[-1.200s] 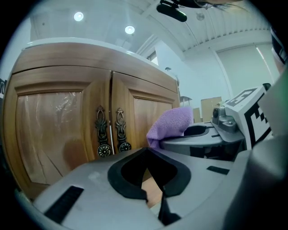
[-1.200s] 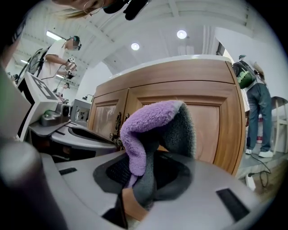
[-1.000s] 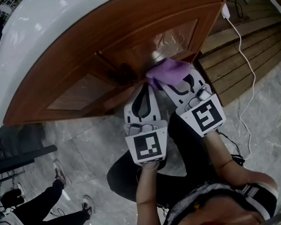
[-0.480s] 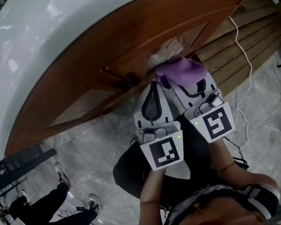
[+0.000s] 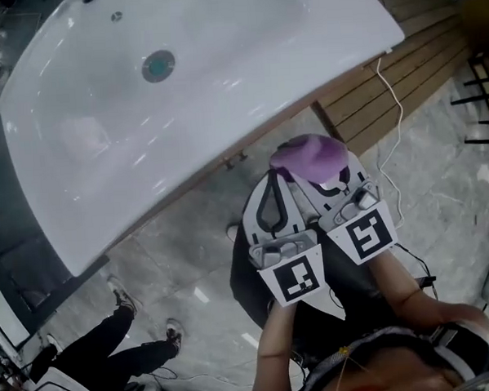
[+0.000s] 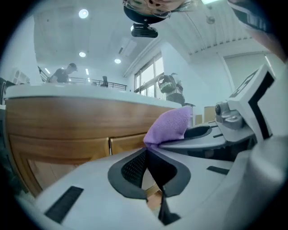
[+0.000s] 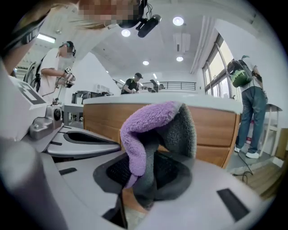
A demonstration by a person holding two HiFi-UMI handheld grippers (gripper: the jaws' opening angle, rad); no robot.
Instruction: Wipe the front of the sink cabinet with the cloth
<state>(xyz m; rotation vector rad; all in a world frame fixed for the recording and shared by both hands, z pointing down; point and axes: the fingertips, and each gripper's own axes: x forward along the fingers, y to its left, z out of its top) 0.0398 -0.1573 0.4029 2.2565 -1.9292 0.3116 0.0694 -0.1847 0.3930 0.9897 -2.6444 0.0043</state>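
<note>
The white sink (image 5: 181,79) tops the wooden cabinet, whose front shows from above only as a thin brown edge (image 5: 226,155). That front fills the left gripper view as curved wood panels (image 6: 67,130) and also shows behind the cloth (image 7: 216,130). My right gripper (image 5: 321,178) is shut on the purple-and-grey cloth (image 5: 309,156), which bunches up between its jaws (image 7: 153,134). The cloth is held a little away from the cabinet front. My left gripper (image 5: 270,189) lies right beside it, its jaws shut (image 6: 147,152) with nothing between them; the cloth (image 6: 168,128) shows just to its right.
A white cable (image 5: 391,113) trails over wooden floor planks (image 5: 386,85) at the right. A person's legs and shoes (image 5: 113,344) are on the grey floor at lower left. More people stand beyond the cabinet (image 7: 249,112).
Both grippers have drawn back from the cabinet door, the cloth coming off the wood. The head view has swung over the sink, so the basin now shows from above.
</note>
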